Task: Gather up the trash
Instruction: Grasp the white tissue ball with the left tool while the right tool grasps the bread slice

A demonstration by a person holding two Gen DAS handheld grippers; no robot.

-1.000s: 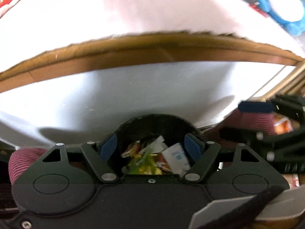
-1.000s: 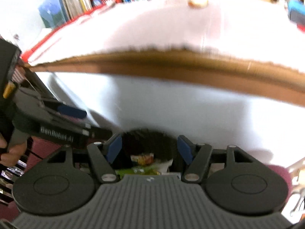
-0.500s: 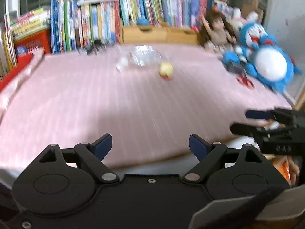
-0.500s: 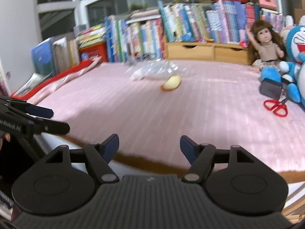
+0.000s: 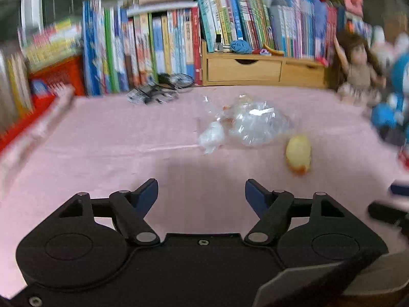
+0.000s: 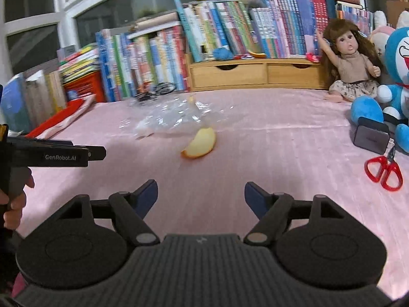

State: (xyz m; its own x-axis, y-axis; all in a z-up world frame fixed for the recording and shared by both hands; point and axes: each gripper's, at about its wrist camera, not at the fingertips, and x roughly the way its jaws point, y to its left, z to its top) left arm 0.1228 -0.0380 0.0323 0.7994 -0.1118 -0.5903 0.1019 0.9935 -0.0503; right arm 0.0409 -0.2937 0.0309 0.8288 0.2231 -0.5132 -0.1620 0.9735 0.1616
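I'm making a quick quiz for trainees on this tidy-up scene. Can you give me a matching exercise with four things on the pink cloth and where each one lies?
Things:
1. apple slice
2. red scissors
3. clear plastic bag
4. doll

Places:
A. seated at the back right, beside the blue plush toy
B. crumpled mid-cloth, just behind the fruit
C. far right, in front of a dark box
D. mid-cloth, nearest to both claws

Pairs: 1-D, 2-C, 3-B, 4-A

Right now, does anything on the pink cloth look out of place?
Yes: a cut apple slice lies bare on the pink cloth, beside crumpled clear plastic wrap and a small white wad. All look like litter.
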